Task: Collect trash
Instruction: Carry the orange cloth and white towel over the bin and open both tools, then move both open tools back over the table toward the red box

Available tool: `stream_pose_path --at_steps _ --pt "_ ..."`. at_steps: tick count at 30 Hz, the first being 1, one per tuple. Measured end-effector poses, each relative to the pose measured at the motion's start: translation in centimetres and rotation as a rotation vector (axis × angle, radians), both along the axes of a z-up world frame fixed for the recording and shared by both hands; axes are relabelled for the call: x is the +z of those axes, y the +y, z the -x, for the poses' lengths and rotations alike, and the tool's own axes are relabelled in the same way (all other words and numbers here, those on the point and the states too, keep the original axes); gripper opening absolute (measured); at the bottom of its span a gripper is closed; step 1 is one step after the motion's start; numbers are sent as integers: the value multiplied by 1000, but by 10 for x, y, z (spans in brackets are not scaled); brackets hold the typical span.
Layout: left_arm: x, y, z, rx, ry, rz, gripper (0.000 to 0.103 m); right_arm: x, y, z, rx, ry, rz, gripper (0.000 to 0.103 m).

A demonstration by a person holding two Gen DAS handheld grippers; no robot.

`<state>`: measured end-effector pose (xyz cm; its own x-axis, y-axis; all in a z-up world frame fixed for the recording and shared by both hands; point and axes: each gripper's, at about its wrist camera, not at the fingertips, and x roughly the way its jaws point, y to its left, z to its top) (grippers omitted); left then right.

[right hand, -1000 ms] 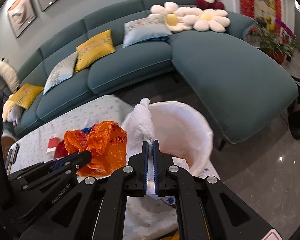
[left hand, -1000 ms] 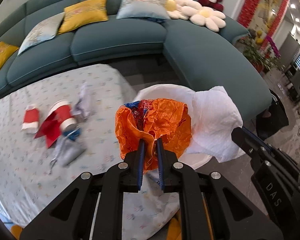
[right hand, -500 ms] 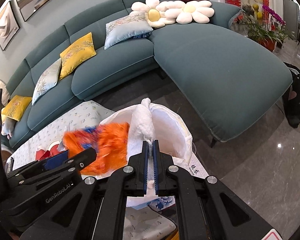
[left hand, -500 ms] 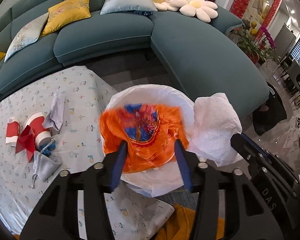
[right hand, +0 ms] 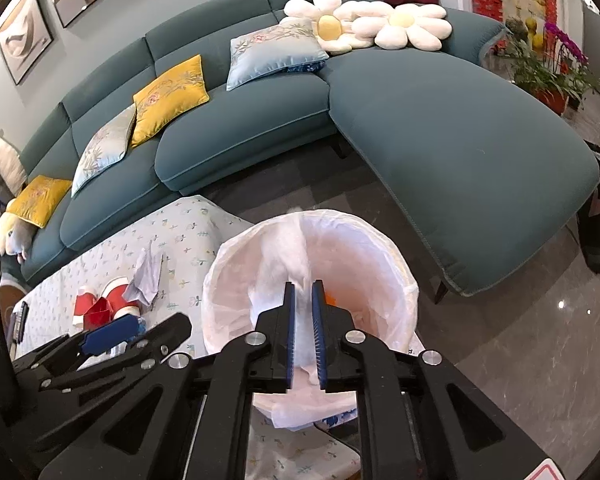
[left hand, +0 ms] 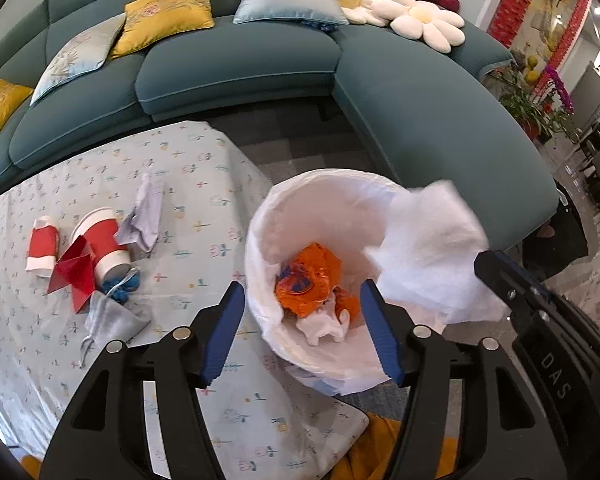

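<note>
An orange plastic bag [left hand: 308, 284] lies crumpled inside the white-lined bin [left hand: 260, 240], on some white paper. Above it my left gripper [left hand: 301, 286] is open with nothing between its fingers, its jaws still opening. A white paper towel [left hand: 428, 248], blurred, hangs over the bin's right rim at my right gripper [left hand: 488, 262]. In the right wrist view the right gripper [right hand: 302, 288] sits over the bin [right hand: 396, 256]. Its jaws are opening and stand slightly apart. The blurred towel [right hand: 296, 256] runs loosely between them. The left gripper [right hand: 140, 330] shows at lower left.
On the floral tablecloth [left hand: 60, 360] left of the bin lie a red paper cup [left hand: 104, 244], a red-and-white cup sleeve [left hand: 42, 248], red folded paper [left hand: 74, 276], blue yarn [left hand: 120, 284], a grey pouch [left hand: 114, 320] and a pale crumpled cloth [left hand: 146, 216]. A teal sofa [left hand: 240, 72] curves behind.
My left gripper opened and the orange bag fell from it into the bin. Both grippers came down over the bin. The right jaws parted slightly around the towel.
</note>
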<state>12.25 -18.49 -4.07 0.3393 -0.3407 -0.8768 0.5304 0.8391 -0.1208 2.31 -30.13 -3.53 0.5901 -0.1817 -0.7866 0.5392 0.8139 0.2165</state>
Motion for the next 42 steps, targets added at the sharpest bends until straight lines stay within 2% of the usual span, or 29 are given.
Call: stream_pose_path --at_steps 2,5,15,20,28,42 --pt "0 6 -1 12 -2 0 58 1 2 -3 0 1 2 26" --pt "-1 18 -3 35 -2 0 58 6 8 -5 -3 -11 8 33" --pt "5 68 -10 117 0 15 61 22 47 -13 53 -11 31 36" --pt "7 101 -12 165 -10 13 62 26 76 -19 96 -6 47 41" --pt "7 157 -20 243 -13 17 62 24 117 -29 160 11 39 41" --pt "5 218 -28 313 -29 15 62 20 176 -52 258 43 58 41"
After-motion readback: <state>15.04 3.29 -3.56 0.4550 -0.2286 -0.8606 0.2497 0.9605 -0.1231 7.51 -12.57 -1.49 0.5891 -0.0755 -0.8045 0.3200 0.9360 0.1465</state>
